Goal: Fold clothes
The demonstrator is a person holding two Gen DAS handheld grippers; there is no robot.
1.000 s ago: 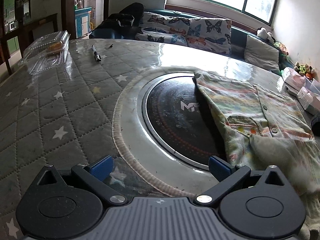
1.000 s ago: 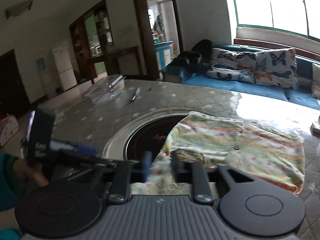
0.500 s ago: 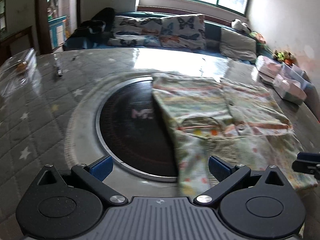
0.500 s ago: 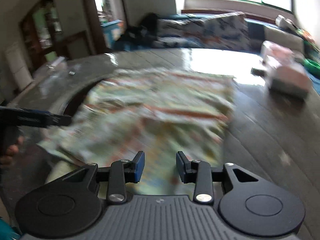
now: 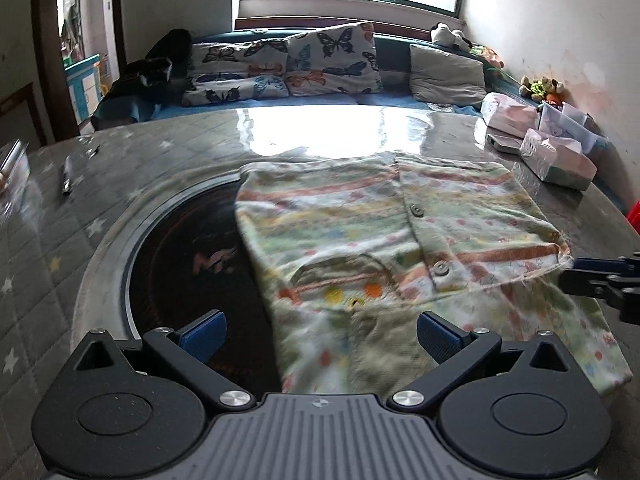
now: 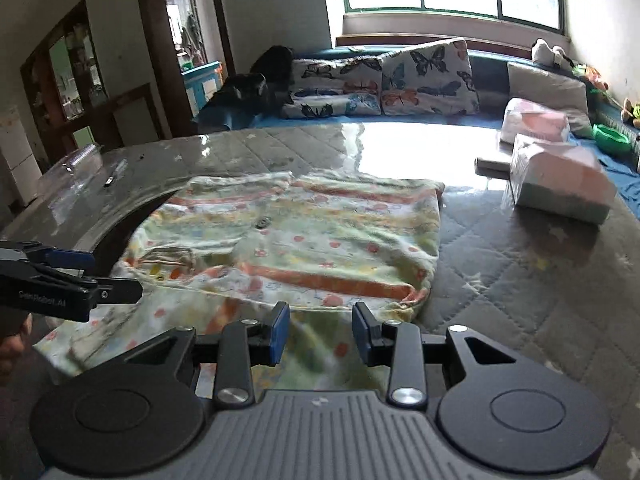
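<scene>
A pale green buttoned shirt with orange stripes and coloured dots (image 5: 400,240) lies partly folded on the table, its left side over the dark round hob. It also shows in the right wrist view (image 6: 288,240). My left gripper (image 5: 318,334) is wide open and empty, just above the shirt's near hem. My right gripper (image 6: 319,334) is partly open and empty over the near edge of the shirt. It shows at the right edge of the left wrist view (image 5: 600,280), beside the shirt's right corner. The left gripper shows at the left in the right wrist view (image 6: 68,280).
A round black hob (image 5: 192,264) is set in the quilted star-pattern table cover (image 5: 52,240). A pen (image 5: 67,174) lies far left. Tissue packs and boxes (image 5: 560,156) stand at the right. A sofa with butterfly cushions (image 5: 280,68) runs behind the table.
Both grippers swung right to face the shirt. The right gripper, near shut a second ago, has opened wider. The shirt lies flatter and no cloth is held.
</scene>
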